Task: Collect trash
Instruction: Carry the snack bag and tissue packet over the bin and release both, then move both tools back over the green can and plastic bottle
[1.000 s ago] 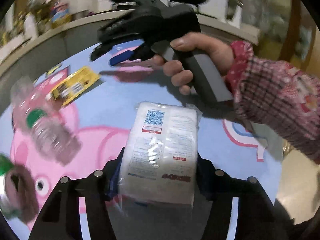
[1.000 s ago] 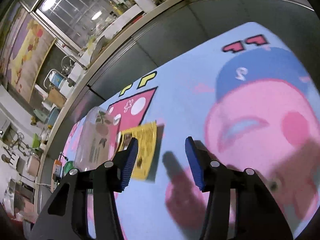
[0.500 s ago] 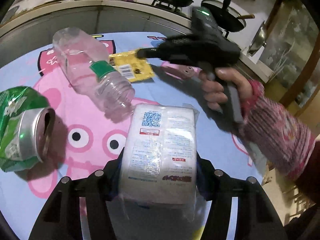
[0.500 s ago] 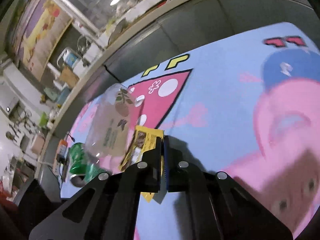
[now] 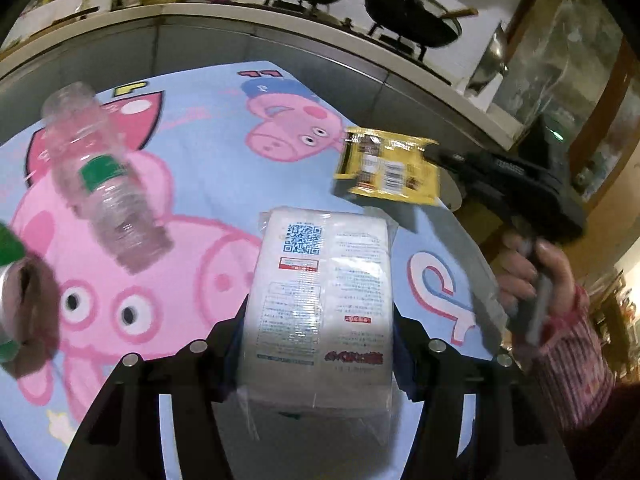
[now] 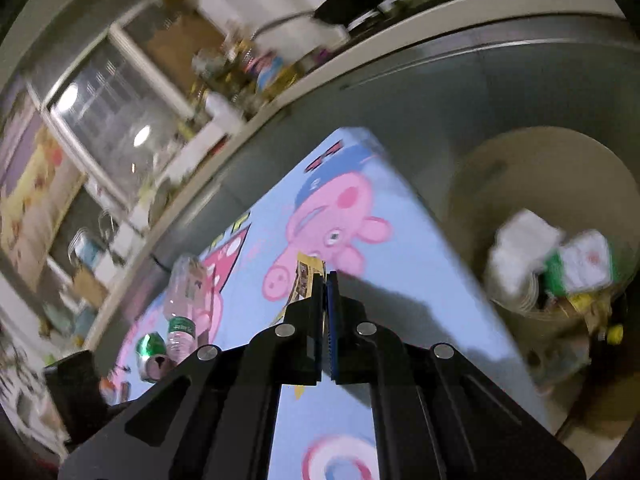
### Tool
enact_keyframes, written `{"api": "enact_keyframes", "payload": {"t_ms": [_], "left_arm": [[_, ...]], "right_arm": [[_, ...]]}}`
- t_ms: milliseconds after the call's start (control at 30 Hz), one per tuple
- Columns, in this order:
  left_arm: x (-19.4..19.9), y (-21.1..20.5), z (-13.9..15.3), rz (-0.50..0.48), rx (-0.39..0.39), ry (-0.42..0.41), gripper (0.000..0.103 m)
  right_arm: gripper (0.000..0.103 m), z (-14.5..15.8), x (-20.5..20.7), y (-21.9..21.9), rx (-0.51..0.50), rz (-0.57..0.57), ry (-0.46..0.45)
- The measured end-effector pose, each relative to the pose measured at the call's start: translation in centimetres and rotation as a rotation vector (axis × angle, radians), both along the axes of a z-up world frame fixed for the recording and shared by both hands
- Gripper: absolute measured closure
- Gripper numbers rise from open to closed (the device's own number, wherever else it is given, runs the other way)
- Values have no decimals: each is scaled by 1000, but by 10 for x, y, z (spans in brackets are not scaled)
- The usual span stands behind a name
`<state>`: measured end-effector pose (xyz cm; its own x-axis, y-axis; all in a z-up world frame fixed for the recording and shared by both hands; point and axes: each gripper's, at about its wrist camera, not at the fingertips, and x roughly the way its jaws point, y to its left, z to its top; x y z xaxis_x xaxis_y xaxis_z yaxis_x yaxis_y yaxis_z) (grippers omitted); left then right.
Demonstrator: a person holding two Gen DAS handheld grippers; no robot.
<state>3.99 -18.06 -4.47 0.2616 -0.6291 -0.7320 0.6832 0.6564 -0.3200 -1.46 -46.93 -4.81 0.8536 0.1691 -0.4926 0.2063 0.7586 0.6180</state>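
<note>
Trash bin (image 6: pixel 552 216) only in right-wrist view

White tissue pack (image 5: pixel 320 296), QR label up, clamped between left gripper's fingers. Yellow wrapper (image 5: pixel 386 166) held aloft at 1 o'clock. Clear bottle (image 5: pixel 104 196) lying at 10 o'clock; crushed green can (image 5: pixel 16 300) at 9 o'clock.
</note>
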Motion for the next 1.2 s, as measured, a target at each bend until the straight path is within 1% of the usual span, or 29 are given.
{"api": "enact_keyframes", "payload": {"t_ms": [133, 200, 233, 267, 333, 400, 467, 633, 700, 733, 767, 800, 900, 967, 1000, 1067, 1133, 1200], "left_arm": [[-3, -36, 1, -47, 39, -3, 43], [-3, -57, 6, -85, 56, -19, 43], [-2, -74, 10, -112, 63, -36, 43], [-1, -83, 13, -125, 65, -44, 43], [3, -115, 21, -168, 63, -63, 43], [9, -151, 30, -203, 55, -77, 43], [19, -187, 34, -233, 48, -71, 42], [41, -270, 30, -253, 60, -53, 40], [49, -289, 23, -238, 76, -52, 28], [53, -295, 21, -209, 87, -59, 23], [56, -297, 20, -191, 90, -63, 23], [60, -296, 21, -168, 87, -61, 23], [65, -276, 30, -127, 26, -29, 23], [65, -255, 37, -102, -4, -27, 23], [61, -236, 41, -87, -23, -29, 23], [54, -210, 43, -78, -30, -38, 23], [38, -178, 42, -71, -22, -59, 23], [22, -147, 37, -80, -6, -65, 24]], "right_arm": [[101, -2, -42, -17, 6, -94, -16], [101, -1, -53, -30, 5, -144, -34], [101, 1, -60, -40, -1, -182, -42], [101, 2, -65, -47, -4, -209, -47], [101, 4, -74, -66, -3, -268, -64], [101, 5, -78, -86, -21, -330, -64], [101, 5, -74, -104, -39, -375, -48], [101, -4, -64, -134, -67, -427, -12], [95, -7, -60, -141, -64, -414, -1], [81, -12, -53, -145, -62, -403, 31], [58, -14, -48, -144, -62, -405, 43], [54, -14, -49, -143, -69, -424, 41], [54, -9, -55, -136, -97, -426, 1], [54, -5, -62, -125, -93, -422, -21], [54, -4, -63, -120, -89, -418, -29], [54, 1, -66, -103, -99, -401, -44], [54, 8, -68, -84, -132, -381, -55], [53, 20, -69, -55, -186, -356, -81]]}}
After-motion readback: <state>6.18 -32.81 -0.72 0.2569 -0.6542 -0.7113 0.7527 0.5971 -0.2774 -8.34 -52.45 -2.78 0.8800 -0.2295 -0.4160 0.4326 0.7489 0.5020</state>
